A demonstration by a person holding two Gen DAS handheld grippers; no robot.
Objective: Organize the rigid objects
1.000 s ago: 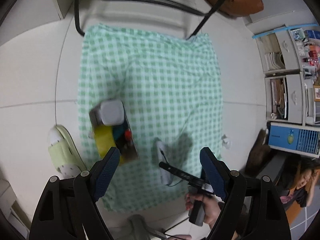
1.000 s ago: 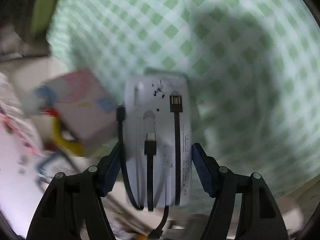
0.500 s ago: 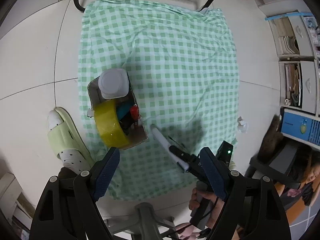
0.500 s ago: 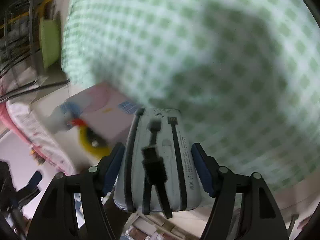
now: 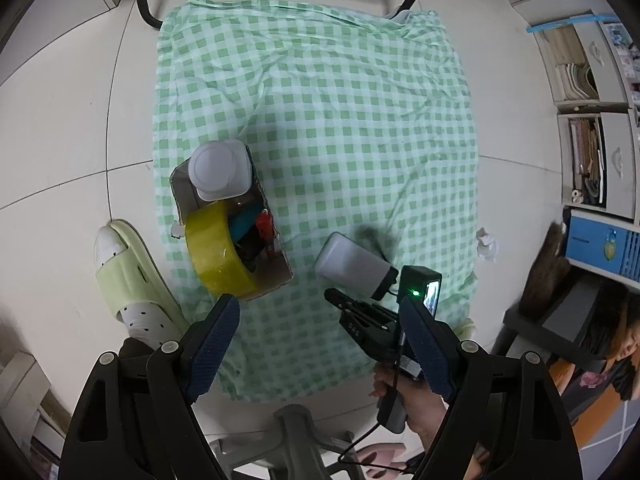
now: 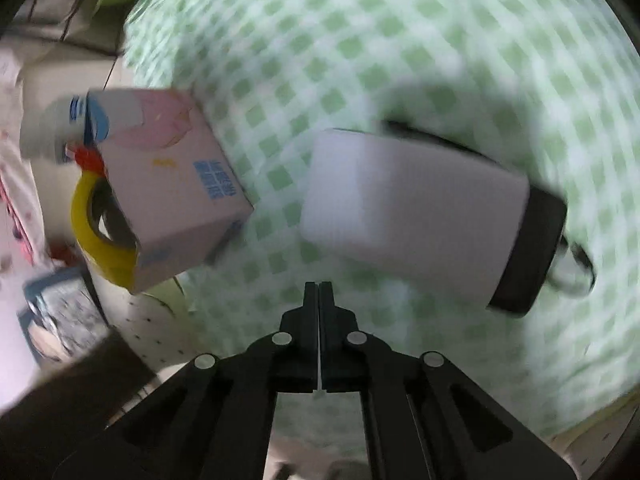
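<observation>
A white power bank (image 5: pixel 352 265) with a black end lies free on the green checked cloth (image 5: pixel 320 120), right of a cardboard box (image 5: pixel 276 276). It also shows blurred in the right wrist view (image 6: pixel 412 216). The box (image 6: pixel 168 184) holds a yellow tape roll (image 5: pixel 216 252), a white jar (image 5: pixel 220 170) and small blue and red items. My right gripper (image 6: pixel 319 286) is shut and empty, just short of the power bank; it shows in the left wrist view (image 5: pixel 334 294). My left gripper (image 5: pixel 318 320) is open and empty, high above the cloth's near edge.
A pale green slipper (image 5: pixel 128 276) with a foot in it rests on the tiled floor left of the cloth. A chair base (image 5: pixel 296 436) is at the near edge. Shelves with drawers (image 5: pixel 592 92) stand at the right. Black chair legs (image 5: pixel 140 0) are at the far end.
My right gripper let go of the power bank, which now lies on the cloth beside the box, and its jaws have closed empty. The left gripper's view has shifted slightly.
</observation>
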